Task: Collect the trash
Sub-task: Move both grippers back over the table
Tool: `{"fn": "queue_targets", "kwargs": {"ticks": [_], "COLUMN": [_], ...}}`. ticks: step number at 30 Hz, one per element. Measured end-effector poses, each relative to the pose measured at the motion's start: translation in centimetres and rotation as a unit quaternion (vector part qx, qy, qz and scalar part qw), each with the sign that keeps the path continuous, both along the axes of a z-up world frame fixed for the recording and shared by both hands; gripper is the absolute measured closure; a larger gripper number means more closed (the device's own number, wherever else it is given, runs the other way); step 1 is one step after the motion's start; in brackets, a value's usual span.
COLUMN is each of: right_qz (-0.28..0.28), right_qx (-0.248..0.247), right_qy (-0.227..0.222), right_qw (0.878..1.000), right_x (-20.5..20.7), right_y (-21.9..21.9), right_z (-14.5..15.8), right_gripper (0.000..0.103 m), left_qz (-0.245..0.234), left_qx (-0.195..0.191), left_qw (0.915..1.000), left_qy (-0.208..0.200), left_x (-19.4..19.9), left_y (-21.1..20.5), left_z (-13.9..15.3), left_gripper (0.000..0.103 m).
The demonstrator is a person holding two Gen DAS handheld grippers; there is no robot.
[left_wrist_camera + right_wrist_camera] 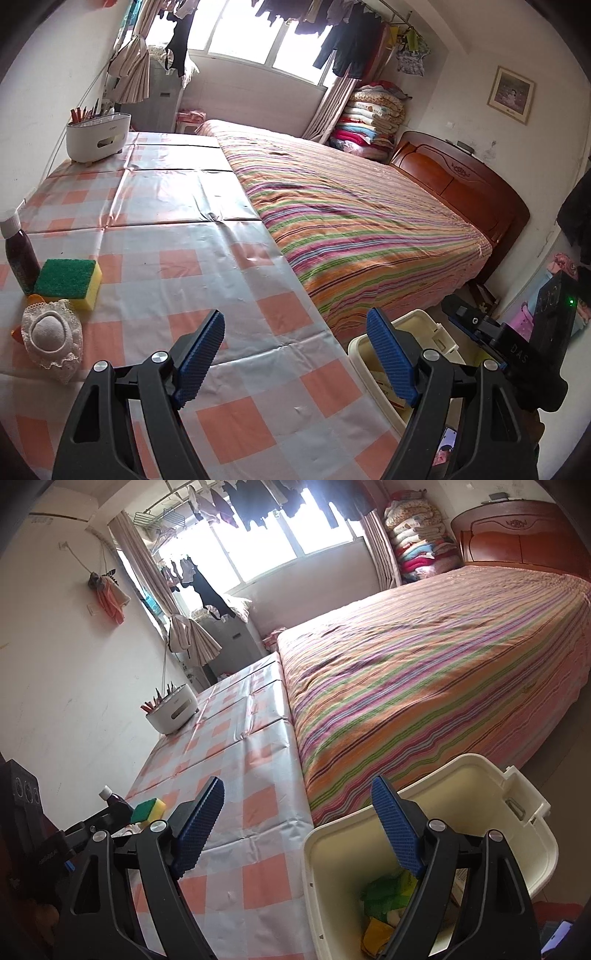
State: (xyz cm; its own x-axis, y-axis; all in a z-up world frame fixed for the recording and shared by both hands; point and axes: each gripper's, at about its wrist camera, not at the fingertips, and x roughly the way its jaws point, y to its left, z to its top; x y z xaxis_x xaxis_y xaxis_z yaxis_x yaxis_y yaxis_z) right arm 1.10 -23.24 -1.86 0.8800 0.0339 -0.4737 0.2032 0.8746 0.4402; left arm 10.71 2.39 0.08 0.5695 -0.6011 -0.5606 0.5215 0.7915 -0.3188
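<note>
A cream plastic bin (443,775) stands on the floor at the table's right edge, with green and yellow wrappers (384,893) lying in its bottom. My right gripper (297,823) hovers open over the table edge and the bin's left rim, nothing between its blue pads. The same bin (417,321) shows at lower right in the left wrist view. My left gripper (295,352) is open and empty above the checked tablecloth (177,206). On the cloth at left lie a green-and-yellow sponge (70,280), a dark bottle (20,258) and a lace-edged white pad (51,338).
A white caddy (98,136) with pens stands at the table's far left corner. A striped bed (362,221) runs along the table's right side up to a wooden headboard (461,181). The other gripper's body (517,343) sits at lower right in the left wrist view.
</note>
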Motion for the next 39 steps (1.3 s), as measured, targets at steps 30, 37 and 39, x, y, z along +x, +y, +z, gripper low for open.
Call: {"fn": "queue_targets", "kwargs": {"ticks": [30,37,39], "right_qz": [0.239,0.351,0.376], "right_qx": [-0.05,-0.111,-0.138], "right_qy": [0.039,0.044,0.052], "right_qw": [0.969,0.929,0.915], "right_x": [9.1,11.3,12.0], "right_y": [20.8,28.7,30.7], "right_z": [-1.6,-2.2,-2.9], "right_gripper": [0.017,0.013,0.013], "left_qz": [0.22,0.278,0.284], "left_qx": [-0.037,-0.05,-0.052], "left_qw": [0.9747,0.9591,0.957], "left_qy": [0.002,0.016,0.027], "left_x": [3.6,4.5,4.8], "left_y": [22.5,27.3,27.9], "left_z": [1.3,0.6,0.2], "left_gripper": [0.026,0.026,0.026]}}
